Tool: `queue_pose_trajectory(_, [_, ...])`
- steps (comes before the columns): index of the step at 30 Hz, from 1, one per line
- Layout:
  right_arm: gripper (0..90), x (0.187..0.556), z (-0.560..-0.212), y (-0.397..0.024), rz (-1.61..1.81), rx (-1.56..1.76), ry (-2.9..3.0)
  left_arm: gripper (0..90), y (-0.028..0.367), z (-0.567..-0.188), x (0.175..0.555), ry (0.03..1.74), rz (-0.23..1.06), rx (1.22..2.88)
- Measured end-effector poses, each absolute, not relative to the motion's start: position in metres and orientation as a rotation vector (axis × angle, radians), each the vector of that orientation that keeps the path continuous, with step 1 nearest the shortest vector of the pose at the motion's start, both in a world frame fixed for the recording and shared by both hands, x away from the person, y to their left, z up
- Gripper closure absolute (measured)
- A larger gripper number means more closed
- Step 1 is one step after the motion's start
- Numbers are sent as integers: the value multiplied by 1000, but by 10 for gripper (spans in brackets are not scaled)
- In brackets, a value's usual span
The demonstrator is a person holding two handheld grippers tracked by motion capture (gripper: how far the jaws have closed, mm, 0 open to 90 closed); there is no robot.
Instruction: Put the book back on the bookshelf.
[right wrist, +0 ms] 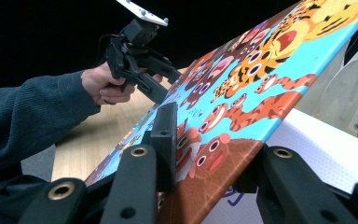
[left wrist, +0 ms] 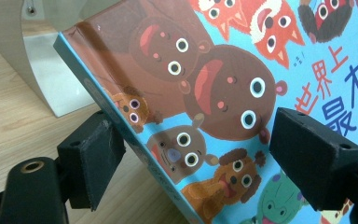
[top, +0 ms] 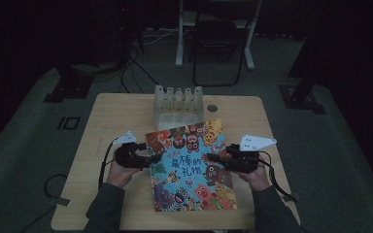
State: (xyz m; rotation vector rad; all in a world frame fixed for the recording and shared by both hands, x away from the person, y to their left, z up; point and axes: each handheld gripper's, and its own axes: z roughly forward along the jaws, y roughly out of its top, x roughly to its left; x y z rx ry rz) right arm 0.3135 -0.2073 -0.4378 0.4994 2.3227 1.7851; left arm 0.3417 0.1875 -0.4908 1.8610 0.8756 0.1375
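A picture book (top: 189, 165) with cartoon animals on a blue cover lies in the middle of the wooden table (top: 107, 121). My right gripper (right wrist: 205, 158) is shut on the cover's right edge. The cover (right wrist: 261, 93) is tilted up, with a white page (right wrist: 317, 140) showing under it. My left gripper (left wrist: 203, 158) straddles the spine edge of the book (left wrist: 223, 93), one pad (left wrist: 93, 158) beside the spine and the other hovering over the cover; it is open. In the high view the left gripper (top: 150, 159) and the right gripper (top: 211, 158) face each other across the book.
A clear plastic rack (top: 178, 104) with several upright dividers stands just behind the book, close to its top edge (left wrist: 42, 70). A folding chair (top: 218, 39) and cables sit on the dark floor beyond the table. A small round hole (top: 212, 108) is beside the rack.
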Motion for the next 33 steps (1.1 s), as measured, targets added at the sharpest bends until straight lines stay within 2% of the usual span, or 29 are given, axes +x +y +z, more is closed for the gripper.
queue_pose_trajectory(16, [680, 319, -431, -217, 1759, 507, 2380, 217, 184, -479, 331, 849, 206, 1836])
queue_pose_trajectory(25, [638, 321, -431, -225, 1695, 582, 2359, 293, 186, -464, 322, 807, 250, 1784])
queue_pose_trajectory(33, [607, 323, -432, -228, 1651, 628, 2336, 314, 183, -450, 314, 784, 310, 1752])
